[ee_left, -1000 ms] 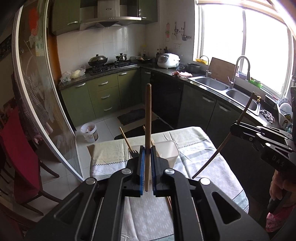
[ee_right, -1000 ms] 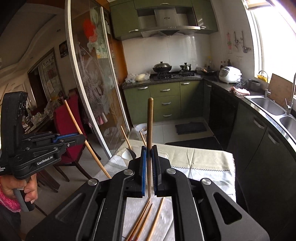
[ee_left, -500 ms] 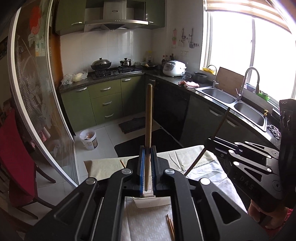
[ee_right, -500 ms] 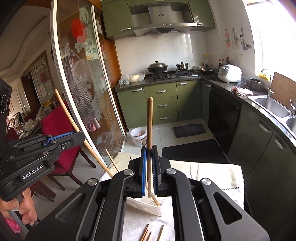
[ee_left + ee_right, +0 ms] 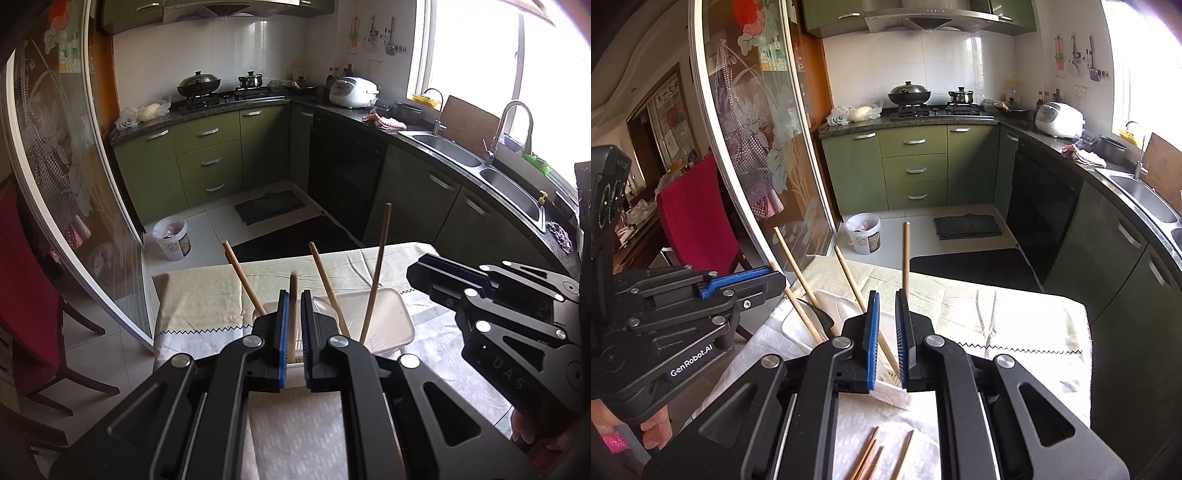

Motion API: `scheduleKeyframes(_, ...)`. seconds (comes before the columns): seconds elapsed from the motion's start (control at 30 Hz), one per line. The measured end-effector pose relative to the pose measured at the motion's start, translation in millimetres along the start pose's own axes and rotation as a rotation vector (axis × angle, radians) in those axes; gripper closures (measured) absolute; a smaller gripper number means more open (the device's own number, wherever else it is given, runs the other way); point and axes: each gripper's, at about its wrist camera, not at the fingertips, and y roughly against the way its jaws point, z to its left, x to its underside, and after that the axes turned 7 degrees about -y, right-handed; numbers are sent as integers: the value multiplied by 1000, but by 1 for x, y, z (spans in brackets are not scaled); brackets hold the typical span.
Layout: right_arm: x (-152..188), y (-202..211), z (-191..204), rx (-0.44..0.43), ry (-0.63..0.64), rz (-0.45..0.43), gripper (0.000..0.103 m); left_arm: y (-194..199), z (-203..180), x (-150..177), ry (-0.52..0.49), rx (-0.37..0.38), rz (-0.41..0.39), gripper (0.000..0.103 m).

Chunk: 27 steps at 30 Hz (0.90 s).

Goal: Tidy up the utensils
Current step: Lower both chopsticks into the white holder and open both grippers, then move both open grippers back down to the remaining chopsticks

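Observation:
A white plastic holder (image 5: 391, 317) stands on the clothed table with several wooden chopsticks leaning in it, such as one in the left wrist view (image 5: 376, 273) and one in the right wrist view (image 5: 798, 273). My left gripper (image 5: 293, 295) hangs just above the holder, jaws slightly apart; a blurred chopstick (image 5: 293, 314) sits loose between them, dropping into the holder. My right gripper (image 5: 885, 295) is open above the holder (image 5: 827, 306); its chopstick (image 5: 906, 254) leans against the right finger, released. The other gripper shows in each view, right (image 5: 480, 295) and left (image 5: 738, 284).
Several loose chopsticks (image 5: 871, 458) lie on the cloth in front of the holder. The table (image 5: 1015, 325) has a pale green and white cloth. A red chair (image 5: 694, 218) and a glass sliding door (image 5: 753, 147) stand left; green kitchen cabinets (image 5: 916, 170) behind.
Both grippers came down over the holder and opened. The chopsticks they gripped upright have slipped down into the holder.

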Motion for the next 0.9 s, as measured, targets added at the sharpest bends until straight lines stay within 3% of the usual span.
scheduleKeyframes(0.1, 7, 20, -3, -15, -1, -22, 93, 9, 0, 3, 6, 15, -6, 92)
scheduleKeyframes(0.17, 13, 38, -3, -27, 0, -36, 86, 20, -3, 7, 8, 28, -19, 68)
scheduleKeyframes(0.3, 40, 76, -12, -34, -4, -53, 78, 40, -11, 26, 5, 50, -19, 40)
scheduleKeyframes(0.33, 49, 84, -16, -32, -11, -49, 71, 42, -14, 35, 5, 56, -1, 35)
scheduleKeyframes(0.47, 93, 101, -36, 7, -34, 8, 63, 27, -29, 78, 16, 106, 148, 35)
scheduleKeyframes(0.53, 119, 102, -49, 23, -53, 52, 58, 14, -40, 102, 6, 125, 225, 43)
scheduleKeyframes(0.67, 163, 100, -79, 57, -101, 103, 58, -12, -63, 140, -9, 154, 352, 46)
scheduleKeyframes(0.9, 211, 99, -115, 50, -179, 152, 58, -44, -86, 171, -12, 119, 447, 49)
